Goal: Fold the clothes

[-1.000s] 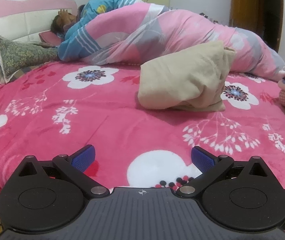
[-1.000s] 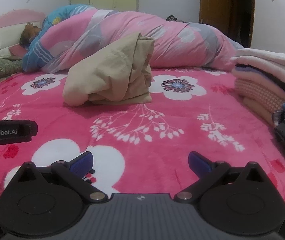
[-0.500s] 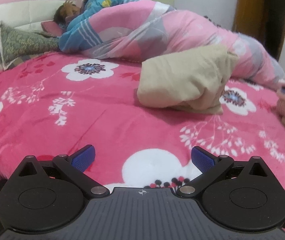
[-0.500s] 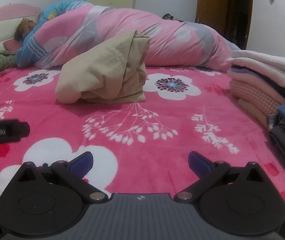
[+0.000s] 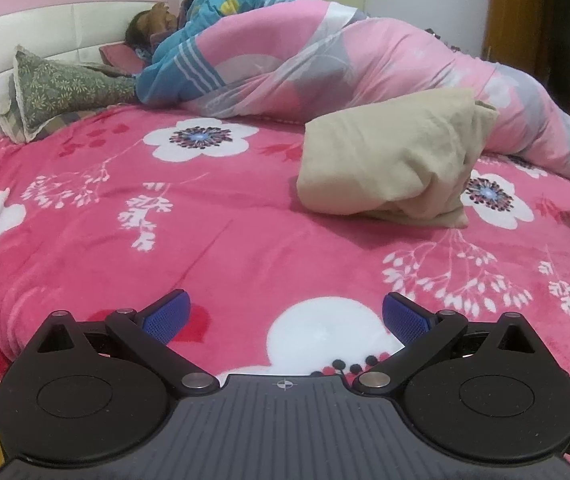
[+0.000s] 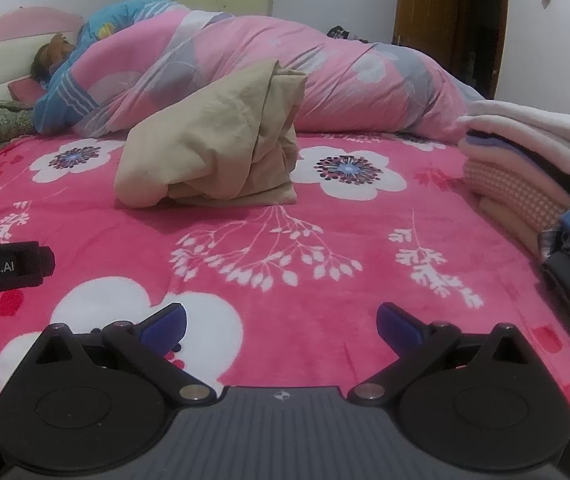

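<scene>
We face a wide bed (image 5: 245,240) spread with a plush pink blanket (image 6: 325,288) printed with white flowers and leafy sprigs. Along its far edge a person (image 5: 153,26) lies under a puffy pink, grey and blue quilt (image 5: 365,64), head by the padded white-and-pink headboard (image 5: 25,32), where a green patterned pillow (image 5: 65,92) leans. A brown wooden door (image 6: 445,28) stands in the far right corner of the room. At the bed's right edge we see a stack of folded clothes (image 6: 525,148), soft and flat-layered. Near the middle of the bed, toward the quilt, sits the beige garment (image 6: 213,148), a crumpled, loosely bundled cotton heap. Our left gripper (image 5: 283,314) and right gripper (image 6: 281,322) hover above the near edge, blue-padded fingers spread wide, holding nothing.
</scene>
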Motion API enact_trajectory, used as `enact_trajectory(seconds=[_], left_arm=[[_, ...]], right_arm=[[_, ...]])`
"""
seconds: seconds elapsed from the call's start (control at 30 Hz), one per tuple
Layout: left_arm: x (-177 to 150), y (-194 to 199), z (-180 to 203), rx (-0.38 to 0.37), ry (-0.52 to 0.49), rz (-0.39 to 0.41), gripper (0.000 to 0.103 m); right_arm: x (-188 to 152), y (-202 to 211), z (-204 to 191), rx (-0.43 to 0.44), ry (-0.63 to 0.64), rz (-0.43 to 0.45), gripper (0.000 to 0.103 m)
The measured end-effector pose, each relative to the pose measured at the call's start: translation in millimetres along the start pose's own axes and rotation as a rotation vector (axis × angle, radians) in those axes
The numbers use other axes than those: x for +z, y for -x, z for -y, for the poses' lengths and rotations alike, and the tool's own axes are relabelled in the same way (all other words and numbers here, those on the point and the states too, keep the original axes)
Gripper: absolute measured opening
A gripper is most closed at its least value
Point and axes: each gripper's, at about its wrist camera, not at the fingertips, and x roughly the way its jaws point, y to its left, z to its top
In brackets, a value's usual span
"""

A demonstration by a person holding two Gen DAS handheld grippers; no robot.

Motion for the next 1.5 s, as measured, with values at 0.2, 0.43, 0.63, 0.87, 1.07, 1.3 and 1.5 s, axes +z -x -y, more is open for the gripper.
enact_trajectory(seconds=[0.2,0.43,0.63,0.87,1.07,1.3,1.5], left_arm=[[2.1,-1.1,-0.2,-0.008,-0.006,-0.008,0.103],[2.8,-1.0,0.1,-0.006,-0.009,-0.009,0.103],[4.0,-1.7,0.2,-0.017,-0.019,-0.003,0.103],[4.3,-2.1,1.2,-0.018,-0.022,-0.004,0.103],[4.2,-2.3,0.8,-0.018,-0.025,-0.004,0.103],[4.4,-2.5,-1.1,-0.02,-0.026,-0.003,0.103],[4.2,-3.5,-2.1,-0.023,-0.024,-0.005,0.103]], right_arm=[[0.2,0.1,-1.5,0.002,-0.002,-0.002,0.103],[0.9,-0.1,-1.6,0.003,-0.002,-0.002,0.103],[1.1,-0.8,-3.8,0.005,-0.004,-0.002,0.103],[2.3,-1.0,-5.0,0.006,-0.001,-0.001,0.103],[2.0,-1.7,-6.6,0.006,-0.001,-0.004,0.103],[2.1,-2.4,-8.4,0.003,0.002,-0.008,0.103],[1.7,-3.6,-9.0,-0.003,0.003,-0.011,0.103]])
